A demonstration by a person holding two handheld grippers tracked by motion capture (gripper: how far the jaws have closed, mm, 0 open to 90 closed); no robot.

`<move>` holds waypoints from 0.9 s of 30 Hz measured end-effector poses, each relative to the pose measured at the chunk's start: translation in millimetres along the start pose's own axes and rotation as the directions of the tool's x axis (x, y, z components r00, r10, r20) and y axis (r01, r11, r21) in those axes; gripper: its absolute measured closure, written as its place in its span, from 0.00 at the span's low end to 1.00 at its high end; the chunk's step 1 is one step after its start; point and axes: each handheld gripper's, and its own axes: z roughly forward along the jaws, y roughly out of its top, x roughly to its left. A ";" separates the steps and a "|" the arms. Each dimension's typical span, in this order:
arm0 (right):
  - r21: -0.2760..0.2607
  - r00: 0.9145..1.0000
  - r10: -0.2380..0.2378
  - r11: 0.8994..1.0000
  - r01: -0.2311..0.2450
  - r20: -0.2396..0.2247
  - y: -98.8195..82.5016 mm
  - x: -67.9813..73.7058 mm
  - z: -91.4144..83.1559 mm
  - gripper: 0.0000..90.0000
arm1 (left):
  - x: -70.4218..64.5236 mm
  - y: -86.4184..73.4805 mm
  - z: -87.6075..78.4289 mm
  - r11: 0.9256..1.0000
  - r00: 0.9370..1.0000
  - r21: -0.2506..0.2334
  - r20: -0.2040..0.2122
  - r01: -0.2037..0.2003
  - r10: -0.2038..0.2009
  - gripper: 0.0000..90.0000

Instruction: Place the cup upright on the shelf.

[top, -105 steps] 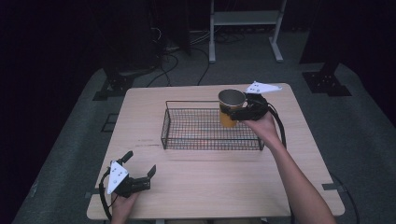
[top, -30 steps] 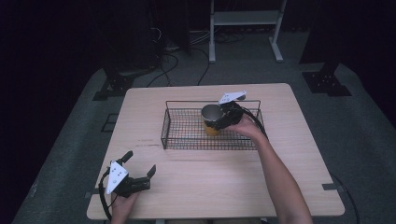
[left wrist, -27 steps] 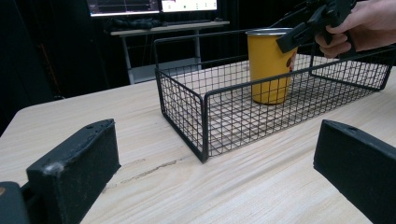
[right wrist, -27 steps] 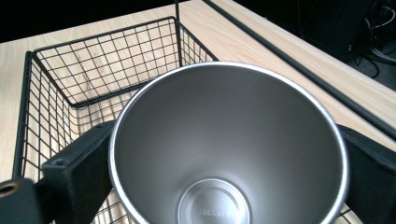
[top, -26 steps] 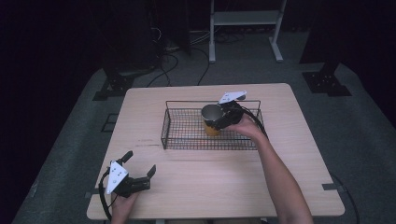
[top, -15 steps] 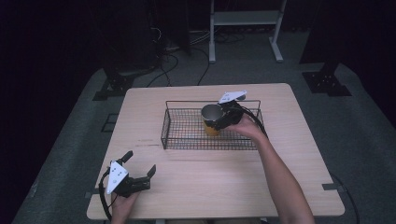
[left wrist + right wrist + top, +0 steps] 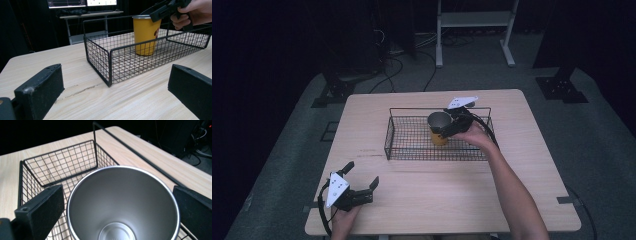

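- The cup [image 7: 439,128] is standing upright in the basket [image 7: 412,150], toward its right half, its base resting on the wire floor.
- Its outside is showing a mustard yellow wall [image 7: 145,35] that is narrowing slightly toward the base, with a small dark printed mark on the side facing my right hand.
- Its rim [image 7: 120,168] is showing as a thin band of bare bright metal, round and even.
- Inside, the cup [image 7: 123,203] is gleaming as brushed steel, empty, with a flat round bottom showing near the lower edge of the right gripper view.
- My right claw [image 7: 451,126] is hovering at the cup's top, and its 2 jaws have just been opening; they are now standing wide, 1 on each side of the rim with the cup between them, and neither pad is pressing on the metal.
- In the right gripper view a gap is showing between each black pad and the rim, so I am gripping nothing there.
- My left claw [image 7: 360,179] is resting on the table [image 7: 532,165] near the front left corner, well apart from the basket, jaws spread wide and holding nothing.
- From the left gripper view I am looking across bare wood at the basket's near corner [image 7: 109,67], with the cup beyond the mesh and my right hand [image 7: 192,12] above it.
- The basket is sitting as a low black wire rectangle near the table's middle, long side toward me.
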 end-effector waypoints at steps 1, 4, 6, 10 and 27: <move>-0.008 1.000 0.002 1.000 -0.002 0.001 0.5 -0.2 -0.4 0.00 | 0.0 0.0 0.0 1.000 1.000 0.000 0.000 0.000 0.000 0.00; -0.023 1.000 0.014 1.000 -0.014 -0.003 1.8 -0.4 -2.9 0.00 | 0.1 0.0 0.0 1.000 1.000 -0.001 0.001 0.000 0.000 0.00; -0.035 1.000 0.022 0.999 -0.022 -0.005 3.0 -0.4 -5.6 0.00 | 0.2 0.0 0.0 1.000 1.000 -0.001 0.001 0.001 -0.001 0.00; -0.053 1.000 0.018 0.998 -0.018 0.003 7.2 -0.9 -12.3 0.00 | 0.3 0.0 0.0 1.000 1.000 -0.001 0.002 0.001 -0.001 0.00; -0.130 0.999 0.032 0.991 -0.028 0.029 10.7 -3.1 -52.3 0.00 | -0.6 -0.2 -0.4 1.000 1.000 -0.003 0.002 -0.003 0.003 0.00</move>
